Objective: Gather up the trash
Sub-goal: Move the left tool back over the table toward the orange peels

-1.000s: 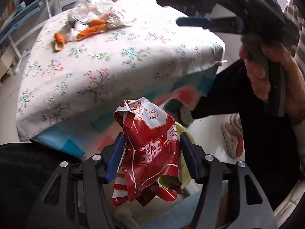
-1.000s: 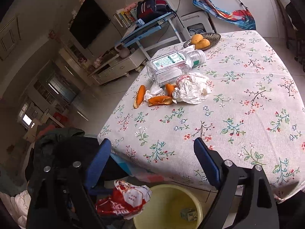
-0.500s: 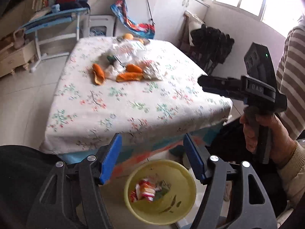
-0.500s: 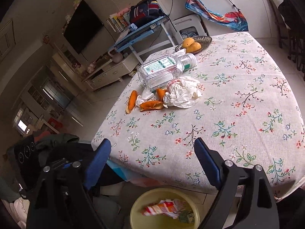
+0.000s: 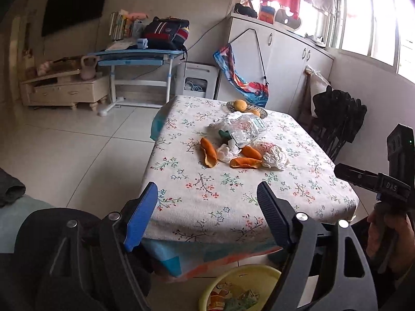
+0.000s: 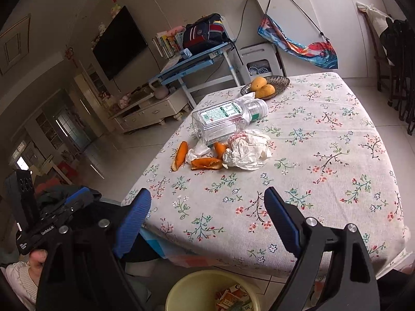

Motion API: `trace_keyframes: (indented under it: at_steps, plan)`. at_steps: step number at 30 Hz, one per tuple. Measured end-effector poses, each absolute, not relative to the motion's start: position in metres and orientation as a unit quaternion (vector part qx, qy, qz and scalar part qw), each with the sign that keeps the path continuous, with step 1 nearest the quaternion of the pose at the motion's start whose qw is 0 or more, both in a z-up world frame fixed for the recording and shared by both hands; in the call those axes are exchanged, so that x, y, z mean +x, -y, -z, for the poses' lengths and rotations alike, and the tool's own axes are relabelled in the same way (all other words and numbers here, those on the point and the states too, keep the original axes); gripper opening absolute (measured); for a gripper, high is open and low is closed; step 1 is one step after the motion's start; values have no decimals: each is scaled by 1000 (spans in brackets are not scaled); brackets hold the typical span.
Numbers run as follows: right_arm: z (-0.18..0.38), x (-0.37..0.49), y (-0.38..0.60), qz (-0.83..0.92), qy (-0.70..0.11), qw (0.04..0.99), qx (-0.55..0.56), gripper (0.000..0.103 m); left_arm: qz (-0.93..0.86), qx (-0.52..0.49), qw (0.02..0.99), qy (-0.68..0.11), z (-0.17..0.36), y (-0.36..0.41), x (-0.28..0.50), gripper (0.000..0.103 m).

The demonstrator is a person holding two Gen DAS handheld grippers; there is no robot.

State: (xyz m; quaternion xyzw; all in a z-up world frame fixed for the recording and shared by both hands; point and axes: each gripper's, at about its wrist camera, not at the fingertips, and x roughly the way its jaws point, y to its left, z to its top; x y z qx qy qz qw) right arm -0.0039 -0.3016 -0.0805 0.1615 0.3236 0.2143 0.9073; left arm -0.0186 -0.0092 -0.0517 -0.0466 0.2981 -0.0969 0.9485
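Below the near table edge, the round yellow plastic bin (image 5: 240, 282) already holds the crumpled red snack wrapper (image 6: 230, 298), my left gripper (image 5: 207, 212), jaws just opened, and right gripper (image 6: 207, 217) stand spread and empty, so I next reach for the curled orange peels (image 6: 205, 164) and crumpled white tissue (image 6: 249, 153) mid-table.

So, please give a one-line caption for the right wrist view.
Open right gripper facing orange peels, crumpled tissue and plastic bottle on floral tablecloth, yellow bin below.
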Motion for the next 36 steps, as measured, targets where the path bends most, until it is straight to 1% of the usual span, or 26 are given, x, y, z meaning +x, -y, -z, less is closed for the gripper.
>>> trace_keyframes:
  at_steps: [25, 31, 36]
  plan:
    - [87, 1, 291, -215, -334, 905, 149, 85, 70, -24, 949, -306, 58, 9, -15, 78]
    - [88, 4, 286, -220, -339, 903, 148, 85, 65, -26, 948, -310, 57, 8, -9, 78]
    - [89, 7, 283, -222, -341, 901, 152, 85, 59, -48, 943, -324, 57, 2, 6, 78]
